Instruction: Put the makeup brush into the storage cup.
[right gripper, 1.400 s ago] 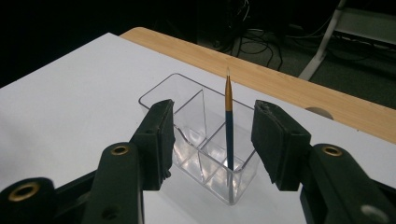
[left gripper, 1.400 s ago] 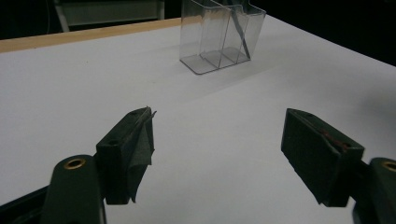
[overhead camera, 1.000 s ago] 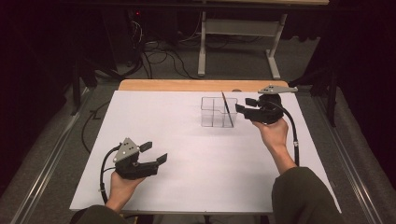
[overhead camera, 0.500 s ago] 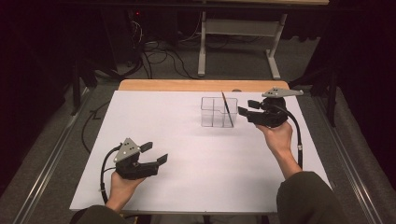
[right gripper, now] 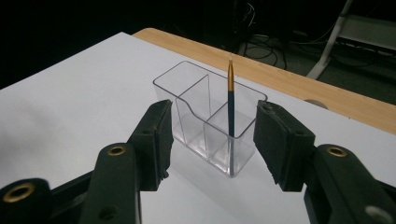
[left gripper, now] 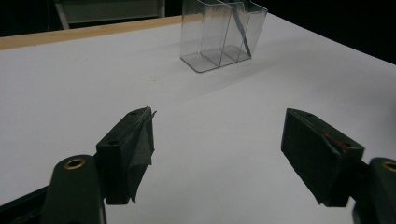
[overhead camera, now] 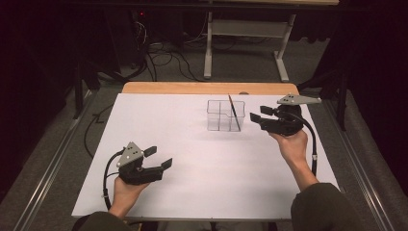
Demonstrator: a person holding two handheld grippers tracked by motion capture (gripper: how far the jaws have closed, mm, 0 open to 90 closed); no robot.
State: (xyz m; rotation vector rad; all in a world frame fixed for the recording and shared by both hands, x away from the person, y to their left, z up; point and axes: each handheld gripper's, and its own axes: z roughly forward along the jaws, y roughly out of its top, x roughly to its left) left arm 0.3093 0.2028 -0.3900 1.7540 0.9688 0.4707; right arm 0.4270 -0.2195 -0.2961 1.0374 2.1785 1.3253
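Your right claw (overhead camera: pixel 256 120) hovers just beside the clear organizer (overhead camera: pixel 225 115), on its right as the high view shows it, with jaws spread and nothing between them. The brush (right gripper: pixel 230 95) stands inside the organizer, in the end compartment nearest that claw, leaning with its gold ferrule and tip rising above the rim. If the step in hand is taking the brush, aim for the exposed stem above the organizer's rim, not the part behind the plastic wall. In the right gripper view the brush already sits between the 2 jaws, so come forward level and keep both pads clear of the rim. Close gently on the stem and lift along its lean, so it slides out without tipping the light organizer. Your left claw (overhead camera: pixel 160 158) rests well short of the organizer on the white table (overhead camera: pixel 192 159), jaws apart and empty; bring it up to steady the organizer's wall if it starts to shift.
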